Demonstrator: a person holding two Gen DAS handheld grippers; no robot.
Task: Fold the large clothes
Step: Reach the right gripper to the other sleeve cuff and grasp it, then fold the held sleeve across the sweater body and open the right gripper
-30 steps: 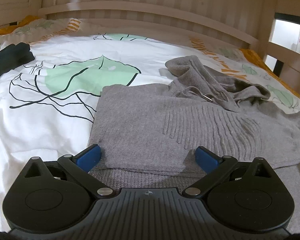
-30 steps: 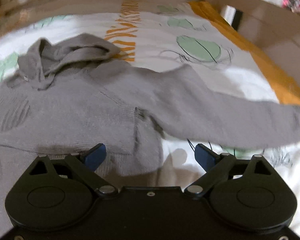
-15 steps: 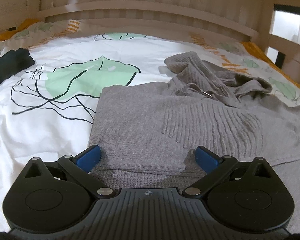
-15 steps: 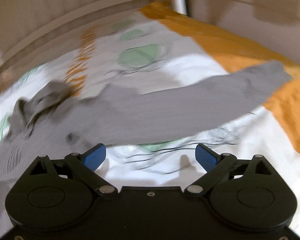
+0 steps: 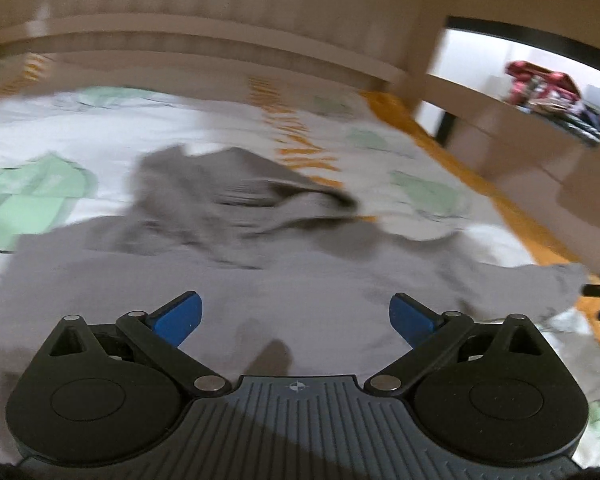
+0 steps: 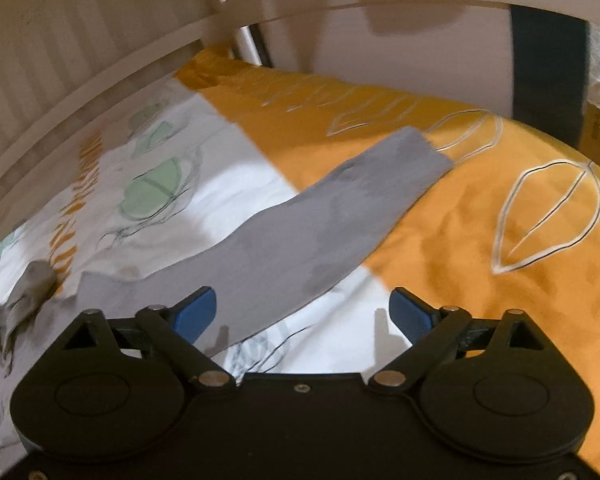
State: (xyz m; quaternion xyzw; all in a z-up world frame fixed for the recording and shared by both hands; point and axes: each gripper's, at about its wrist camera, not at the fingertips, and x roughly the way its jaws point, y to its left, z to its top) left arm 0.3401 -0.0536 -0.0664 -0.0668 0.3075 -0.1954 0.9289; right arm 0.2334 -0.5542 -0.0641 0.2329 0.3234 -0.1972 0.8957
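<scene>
Grey knit, soft and slack, is what worries me: in my left wrist view the large grey knitted hooded sweater (image 5: 228, 280) lies spread on the white leaf-printed bed cover (image 5: 32, 128), its hood (image 5: 236, 188) bunched toward the wooden bed rail (image 5: 204, 40), and the picture is smeared, so I judge any grab made now could catch only the top layer or drag the body out of square. My left gripper (image 5: 296, 316) hangs low over the sweater's middle, blue pads wide apart, holding nothing, pointed toward the rail. In my right wrist view the long grey sleeve (image 6: 324, 224) runs out flat from the body onto the orange part of the cover (image 6: 480, 232), its cuff (image 6: 416, 152) far ahead of me. My right gripper (image 6: 302, 310) hovers tilted near the sleeve's near edge, spread wide and empty; I judge closing here could pinch bedding along with the sleeve, or take it too near the shoulder and leave the cuff trailing.
</scene>
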